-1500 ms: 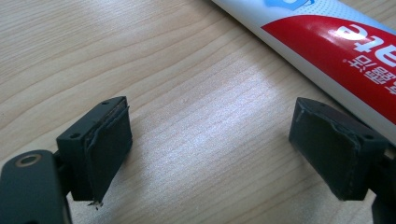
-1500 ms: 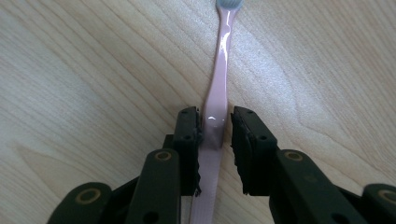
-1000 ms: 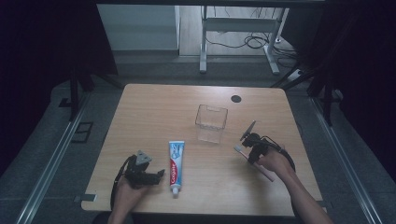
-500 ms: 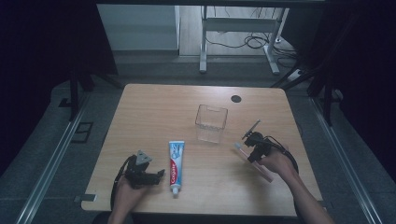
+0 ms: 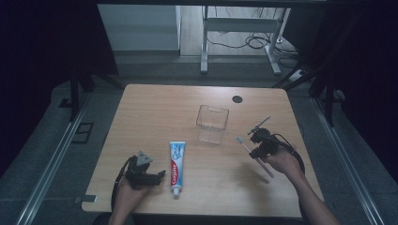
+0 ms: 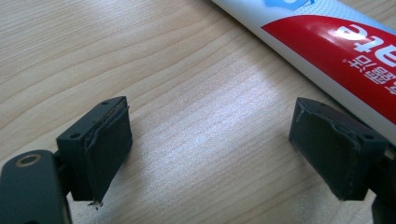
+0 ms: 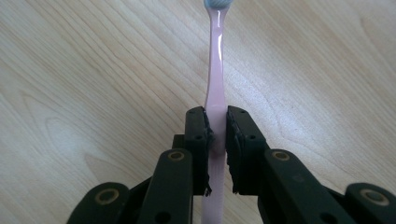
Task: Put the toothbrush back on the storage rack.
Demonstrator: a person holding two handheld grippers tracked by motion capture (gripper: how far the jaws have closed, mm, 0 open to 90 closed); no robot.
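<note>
A: What does the right gripper (image 7: 216,140) have?

B: A toothbrush (image 7: 215,88), pale pink and glossy, slim handle, with a bluish-grey head at the far end. Both jaws are pressed against the handle, one on each side.

A: Which way does it run?

B: Its long axis lies straight along the jaws. The head points forward, away from the hand, and the tail passes back between the jaws. From the high view the toothbrush (image 5: 253,156) slants, head up and to the left of the right gripper (image 5: 257,149), toward the clear tub (image 5: 212,123), tail down to the right beside the hand.

A: And the left gripper (image 6: 210,154)?

B: Its jaws stand wide apart with only bare table (image 6: 187,93) between them. A toothpaste tube (image 6: 336,42), white with a red band, lies just past the right-hand jaw. From above, the tube (image 5: 177,161) sits just right of the left gripper (image 5: 157,176), long axis running away from the person, cap at the near end
</note>
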